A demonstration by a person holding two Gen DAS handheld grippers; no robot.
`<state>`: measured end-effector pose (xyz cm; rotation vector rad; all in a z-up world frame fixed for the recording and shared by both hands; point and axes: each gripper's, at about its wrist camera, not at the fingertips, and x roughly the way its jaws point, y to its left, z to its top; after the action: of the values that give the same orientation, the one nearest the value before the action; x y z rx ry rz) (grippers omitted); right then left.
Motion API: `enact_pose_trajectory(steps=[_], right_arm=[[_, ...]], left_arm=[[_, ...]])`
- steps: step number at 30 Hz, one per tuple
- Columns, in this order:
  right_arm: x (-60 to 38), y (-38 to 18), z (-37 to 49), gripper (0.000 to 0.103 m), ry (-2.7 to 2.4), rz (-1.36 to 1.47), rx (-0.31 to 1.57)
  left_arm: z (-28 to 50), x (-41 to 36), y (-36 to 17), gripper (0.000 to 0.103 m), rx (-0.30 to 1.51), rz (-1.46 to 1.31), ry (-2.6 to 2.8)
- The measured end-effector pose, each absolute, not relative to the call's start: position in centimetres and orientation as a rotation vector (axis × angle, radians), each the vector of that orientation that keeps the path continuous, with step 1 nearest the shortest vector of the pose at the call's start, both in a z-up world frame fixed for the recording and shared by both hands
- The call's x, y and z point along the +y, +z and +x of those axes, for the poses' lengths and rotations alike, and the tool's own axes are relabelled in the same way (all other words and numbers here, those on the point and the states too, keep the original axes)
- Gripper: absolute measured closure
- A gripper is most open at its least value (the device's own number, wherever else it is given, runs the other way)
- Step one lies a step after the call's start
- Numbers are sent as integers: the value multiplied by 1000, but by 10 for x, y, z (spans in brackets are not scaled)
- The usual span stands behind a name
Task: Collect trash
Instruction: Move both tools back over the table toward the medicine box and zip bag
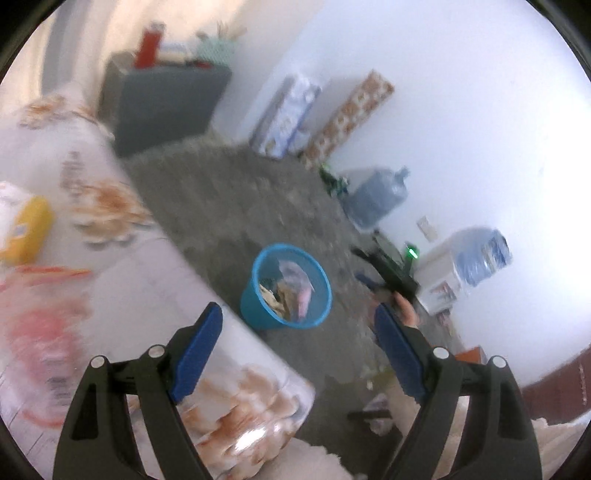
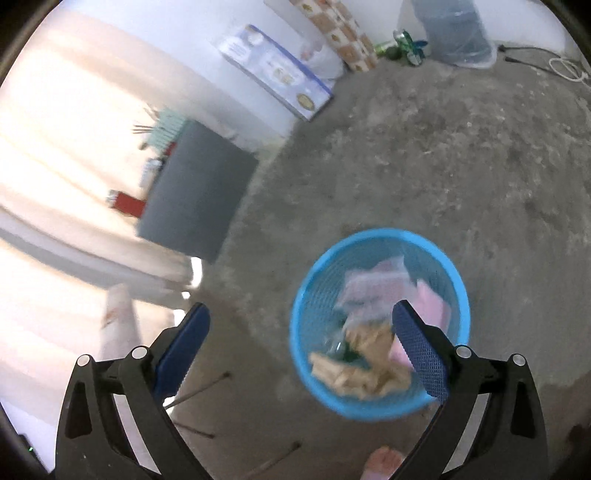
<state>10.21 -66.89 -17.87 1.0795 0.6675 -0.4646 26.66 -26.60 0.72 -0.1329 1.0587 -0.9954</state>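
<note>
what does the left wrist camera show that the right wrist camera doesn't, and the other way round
Only the left wrist view shows the table with the floral cloth, a yellow packet on it, a second water jug by the wall, and the right gripper held by a hand. Only the right wrist view shows thin sticks on the floor and a bare foot. Both show the blue mesh bin holding trash, the grey cabinet, the blue box and a water jug. The left gripper is open and empty.

bins: 1 blue bin (image 2: pixel 380 325) | water jugs: 2 (image 1: pixel 376 195) | boxes: 2 (image 1: pixel 286 114)
</note>
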Motion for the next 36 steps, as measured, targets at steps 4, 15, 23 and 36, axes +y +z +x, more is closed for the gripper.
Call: enact_pose_trajectory(steps=[4,15,23,36], right_arm=[[-614,-156,66,8,-399,1070,681],[-441,-90,85,8,-137,835,848],[-320,-44,173,8,87,657,924],[-194,-72,315,8,41,330,1111]], left_arm=[[258,-204,6,21,988,-158,-895],[231,-64,-17,21,945,-258,-585],[217,-16,-39,21,956,-287,-420],[202,22,-44,21,974,-339,-382]])
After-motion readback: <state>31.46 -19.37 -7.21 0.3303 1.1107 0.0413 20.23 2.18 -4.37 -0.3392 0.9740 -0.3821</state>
